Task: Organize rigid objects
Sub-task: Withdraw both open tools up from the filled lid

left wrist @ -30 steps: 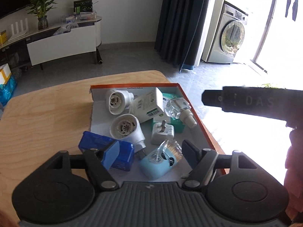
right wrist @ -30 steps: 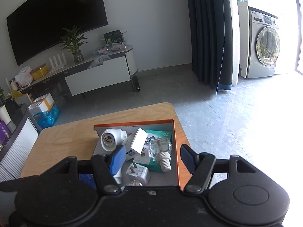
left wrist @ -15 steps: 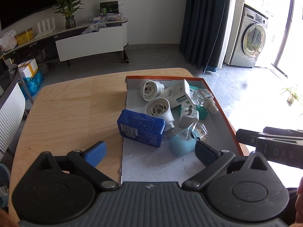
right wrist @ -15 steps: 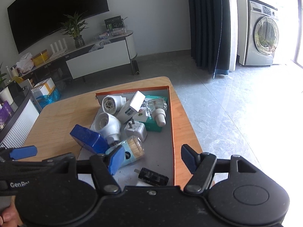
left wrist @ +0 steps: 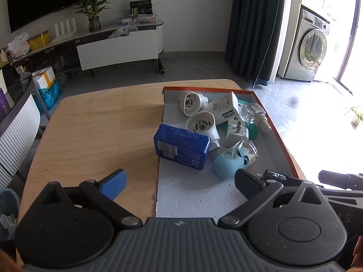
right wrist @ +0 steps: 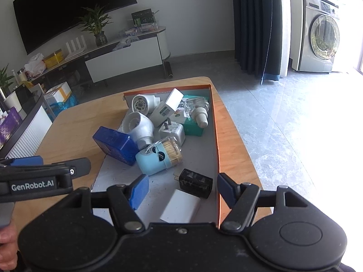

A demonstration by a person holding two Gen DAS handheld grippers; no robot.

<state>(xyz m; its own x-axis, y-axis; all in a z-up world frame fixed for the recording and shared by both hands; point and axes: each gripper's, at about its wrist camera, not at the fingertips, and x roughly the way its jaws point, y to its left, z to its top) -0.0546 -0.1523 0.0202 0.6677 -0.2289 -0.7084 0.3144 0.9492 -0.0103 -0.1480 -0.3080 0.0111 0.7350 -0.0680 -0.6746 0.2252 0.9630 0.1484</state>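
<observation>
Left gripper [left wrist: 179, 181] tilts downward over the near edge of the table [left wrist: 95, 122], jaws spread fully wide with nothing between them. Right gripper [right wrist: 181, 185] tilts down by the near right corner, jaws parted and gripping nothing. A hand [right wrist: 6, 247] holds the left gripper's handle

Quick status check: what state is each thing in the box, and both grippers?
left gripper: open, empty
right gripper: open, empty
blue case: closed, overhanging box edge
toothpick holder: on its side
glass bottle: lying down, capped
black plug: lying flat
orange box: open-topped
</observation>
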